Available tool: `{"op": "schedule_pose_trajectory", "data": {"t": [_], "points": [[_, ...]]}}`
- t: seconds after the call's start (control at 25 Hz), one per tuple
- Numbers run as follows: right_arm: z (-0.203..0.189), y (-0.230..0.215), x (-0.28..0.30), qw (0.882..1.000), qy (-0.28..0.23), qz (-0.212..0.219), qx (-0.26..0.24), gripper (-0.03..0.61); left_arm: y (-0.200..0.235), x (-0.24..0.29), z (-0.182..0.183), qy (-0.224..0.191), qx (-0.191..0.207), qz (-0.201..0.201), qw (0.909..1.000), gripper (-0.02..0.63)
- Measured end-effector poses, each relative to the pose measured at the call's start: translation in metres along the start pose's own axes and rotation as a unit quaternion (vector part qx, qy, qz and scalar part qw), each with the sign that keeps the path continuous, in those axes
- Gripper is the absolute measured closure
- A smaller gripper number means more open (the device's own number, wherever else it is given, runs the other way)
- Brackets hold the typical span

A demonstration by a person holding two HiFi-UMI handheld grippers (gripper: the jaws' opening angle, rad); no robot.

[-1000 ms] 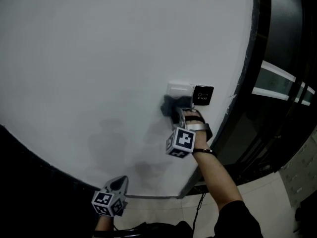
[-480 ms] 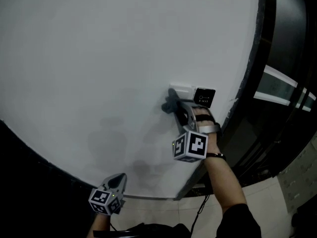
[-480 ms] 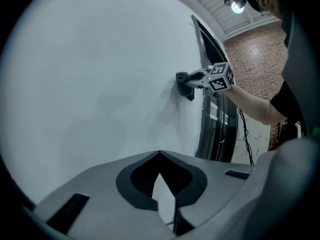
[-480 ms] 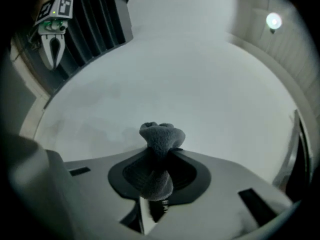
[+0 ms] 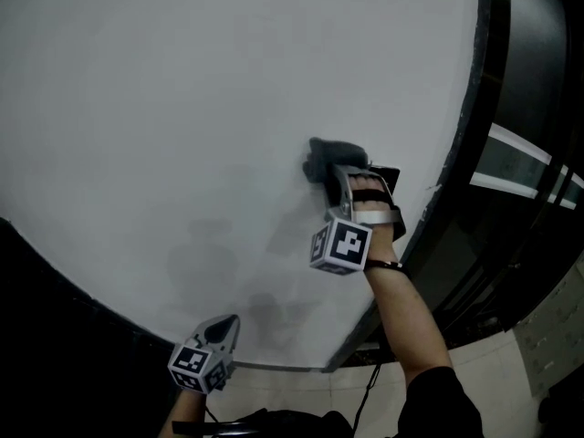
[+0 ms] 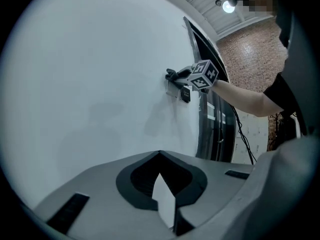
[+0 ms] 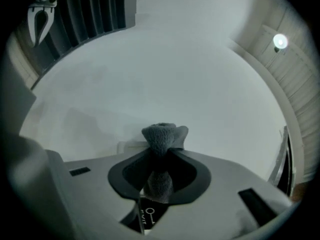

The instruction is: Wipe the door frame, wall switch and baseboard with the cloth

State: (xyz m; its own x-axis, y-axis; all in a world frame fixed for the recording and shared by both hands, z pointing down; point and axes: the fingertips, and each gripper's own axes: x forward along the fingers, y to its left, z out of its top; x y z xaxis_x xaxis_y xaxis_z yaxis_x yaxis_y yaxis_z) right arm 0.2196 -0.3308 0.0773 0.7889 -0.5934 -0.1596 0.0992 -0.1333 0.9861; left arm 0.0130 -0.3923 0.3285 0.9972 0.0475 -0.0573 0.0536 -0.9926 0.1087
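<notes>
The cloth point(image 5: 330, 156), a dark grey knitted wad, has slid up since a second ago and now covers the white wall switch point(image 7: 128, 146); only the switch's flat edge shows, in the right gripper view. The right claw point(image 7: 160, 156) is clamped on the cloth's bunched neck. A glossy black exit button point(image 5: 389, 178) sits just beside it on the smooth white wall point(image 5: 182, 108). Lower down, the left claw point(image 6: 162, 186) is drawn together and empty.

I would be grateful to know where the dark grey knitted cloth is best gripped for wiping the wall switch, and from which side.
Grip the dark grey knitted cloth at its pinched waist, as the right gripper does, coming square to the white wall. The bunched end then juts past the jaw tips as a pad at the white switch plate.
</notes>
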Motion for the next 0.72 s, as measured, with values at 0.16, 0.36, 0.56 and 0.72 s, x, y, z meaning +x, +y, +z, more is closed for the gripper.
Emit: {"op": "schedule_pose_trajectory", "data": {"t": [0.16,0.36,0.56,0.72], "points": [[-0.002,0.016,0.003,1.0,0.006,0.006,0.0,0.492,0.003,-0.001,-0.004,0.009,-0.003,0.002,1.0,0.612],[-0.001,0.022,0.003,1.0,0.016,0.005,-0.001,0.486,0.01,-0.001,-0.008,0.017,-0.014,0.012,0.9997,0.612],[0.0,0.028,0.0,1.0,0.015,0.008,0.01,0.486,0.008,0.0,-0.015,0.026,-0.022,0.009,0.9994,0.612],[0.001,0.033,-0.002,1.0,0.016,0.019,0.016,0.486,0.008,0.002,-0.015,0.028,-0.019,0.005,0.9994,0.612]]}}
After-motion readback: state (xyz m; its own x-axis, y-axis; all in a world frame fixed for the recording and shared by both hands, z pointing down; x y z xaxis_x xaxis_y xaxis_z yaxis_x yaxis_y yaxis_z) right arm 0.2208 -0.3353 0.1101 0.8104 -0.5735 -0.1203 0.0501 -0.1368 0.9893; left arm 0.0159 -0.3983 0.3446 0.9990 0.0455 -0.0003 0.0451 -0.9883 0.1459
